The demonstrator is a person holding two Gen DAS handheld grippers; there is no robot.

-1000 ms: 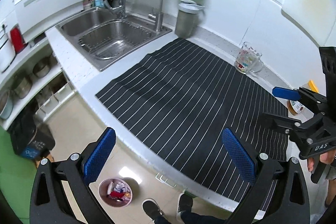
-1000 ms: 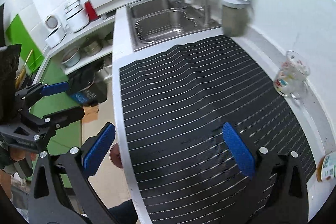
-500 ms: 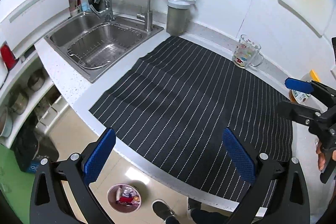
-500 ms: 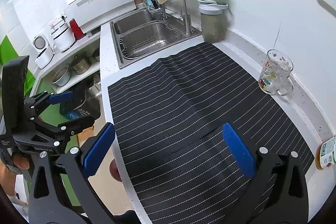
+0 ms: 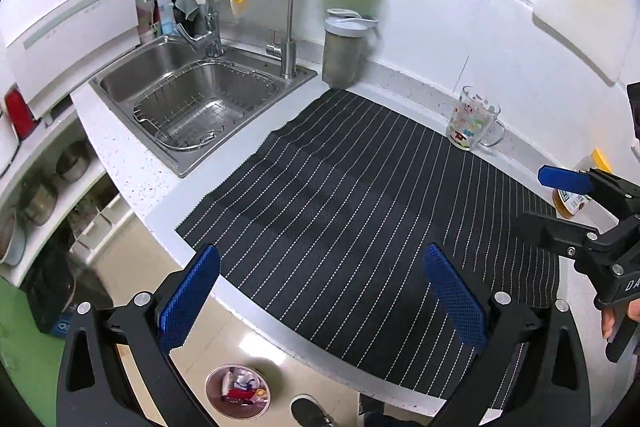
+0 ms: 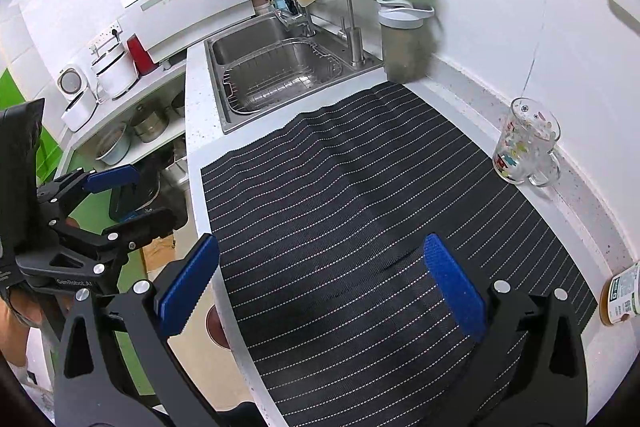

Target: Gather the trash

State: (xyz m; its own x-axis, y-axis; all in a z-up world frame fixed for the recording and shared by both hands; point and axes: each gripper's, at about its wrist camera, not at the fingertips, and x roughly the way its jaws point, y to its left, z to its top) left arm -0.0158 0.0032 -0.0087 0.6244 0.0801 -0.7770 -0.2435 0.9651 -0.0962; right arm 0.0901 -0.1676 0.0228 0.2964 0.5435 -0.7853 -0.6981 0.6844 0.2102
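Both wrist views look down from above onto the striped mat — left from the counter's front edge, right farther in.

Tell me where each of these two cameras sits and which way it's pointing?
Left wrist: sits on the left gripper, jaws open, looking down over the counter edge at the striped mat and floor bin; the person's shoes show.
Right wrist: sits on the right gripper, jaws open, above the mat, facing the sink.
Shared: mat, sink, glass mug, and each sees the other gripper.
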